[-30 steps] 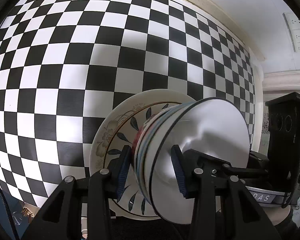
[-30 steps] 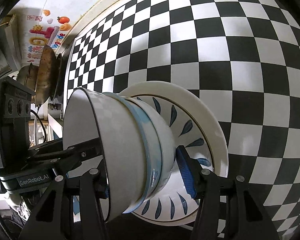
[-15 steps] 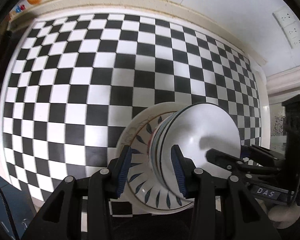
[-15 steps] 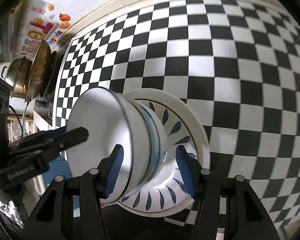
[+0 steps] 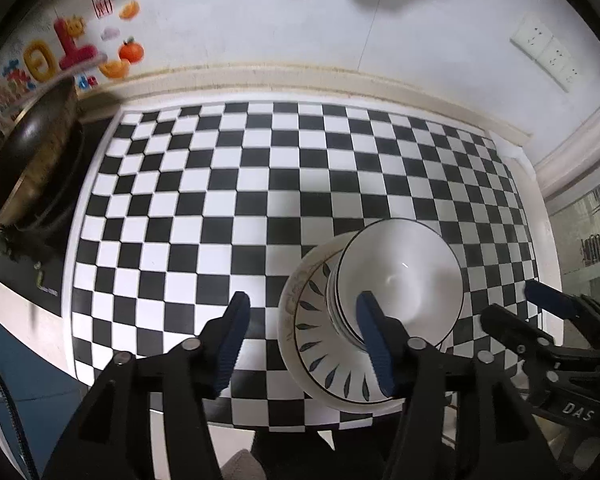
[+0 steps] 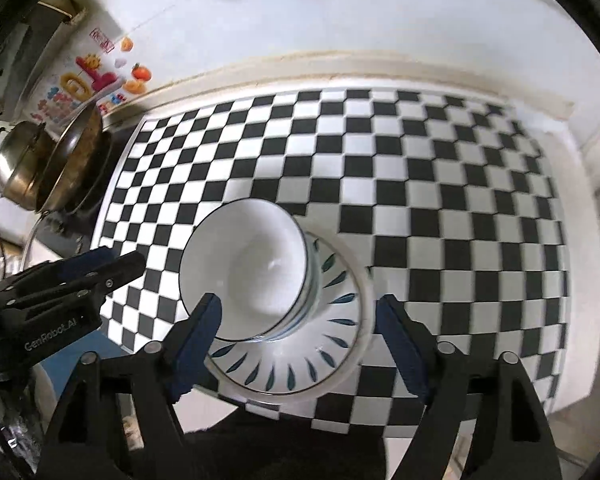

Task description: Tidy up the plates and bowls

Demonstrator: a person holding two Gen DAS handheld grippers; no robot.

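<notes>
Left gripper: jaws spread wide, holding nothing; its right finger overlaps the bowls in view, contact cannot be told. Right gripper: jaws spread wide, empty, raised above the crockery. Stack of white bowls, top bowl black-rimmed, sits nested on the leaf-patterned plate; the plate rests near the front edge of the black-and-white checkered tabletop. A wok and a steel pot stand at the table's left.
</notes>
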